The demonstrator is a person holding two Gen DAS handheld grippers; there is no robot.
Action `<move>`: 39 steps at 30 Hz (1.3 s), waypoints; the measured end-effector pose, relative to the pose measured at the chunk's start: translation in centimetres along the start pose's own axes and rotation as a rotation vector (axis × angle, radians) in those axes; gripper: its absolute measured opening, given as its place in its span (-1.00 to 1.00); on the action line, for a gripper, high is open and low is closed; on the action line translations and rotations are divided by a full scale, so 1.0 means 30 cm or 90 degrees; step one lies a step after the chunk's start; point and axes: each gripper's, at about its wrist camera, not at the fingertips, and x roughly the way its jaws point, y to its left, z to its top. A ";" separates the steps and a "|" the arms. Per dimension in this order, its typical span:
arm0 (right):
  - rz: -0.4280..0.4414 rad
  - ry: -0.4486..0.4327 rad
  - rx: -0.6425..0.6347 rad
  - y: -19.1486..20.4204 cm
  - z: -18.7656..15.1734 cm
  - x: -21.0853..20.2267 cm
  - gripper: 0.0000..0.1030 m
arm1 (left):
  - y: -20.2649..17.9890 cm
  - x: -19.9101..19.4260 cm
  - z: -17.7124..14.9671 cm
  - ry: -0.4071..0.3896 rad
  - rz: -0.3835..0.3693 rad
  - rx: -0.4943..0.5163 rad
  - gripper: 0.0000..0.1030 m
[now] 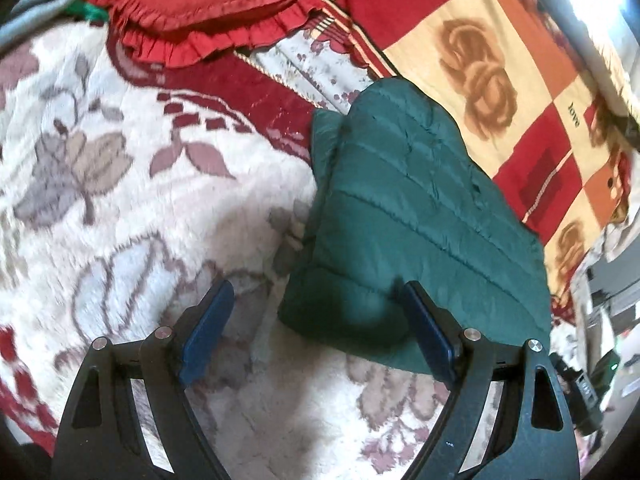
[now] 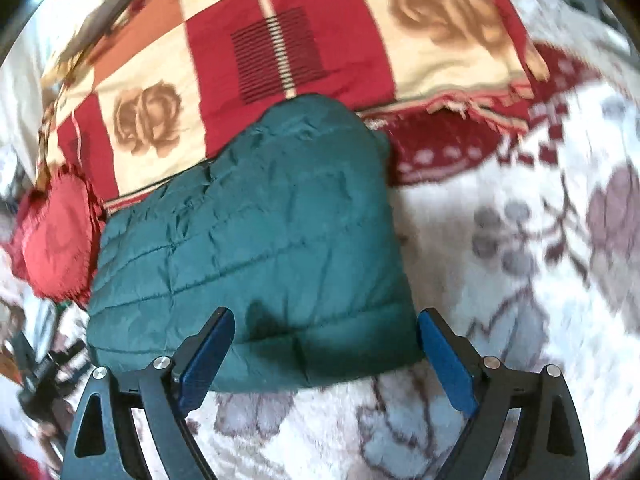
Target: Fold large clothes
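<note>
A dark green quilted jacket (image 1: 416, 220) lies folded into a thick pad on a fluffy white blanket with a floral pattern (image 1: 132, 216). My left gripper (image 1: 320, 292) hovers over the jacket's near left corner, jaws wide apart, with nothing pressed between the blue pads. In the right wrist view the same jacket (image 2: 256, 232) fills the middle. My right gripper (image 2: 326, 318) stands open above the jacket's near edge, its pads clear of the cloth on both sides.
A red heart-shaped cushion with a frill (image 1: 200, 4) lies at the back, also seen as the red cushion (image 2: 52, 240) left of the jacket. A red and cream checked blanket with roses (image 1: 500, 60) lies behind the jacket. Dark equipment (image 1: 580, 388) sits off the bed.
</note>
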 end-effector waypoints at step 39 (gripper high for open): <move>0.104 -0.030 0.006 0.086 0.047 0.045 -0.29 | -0.152 0.079 0.034 0.003 -0.040 0.071 -0.28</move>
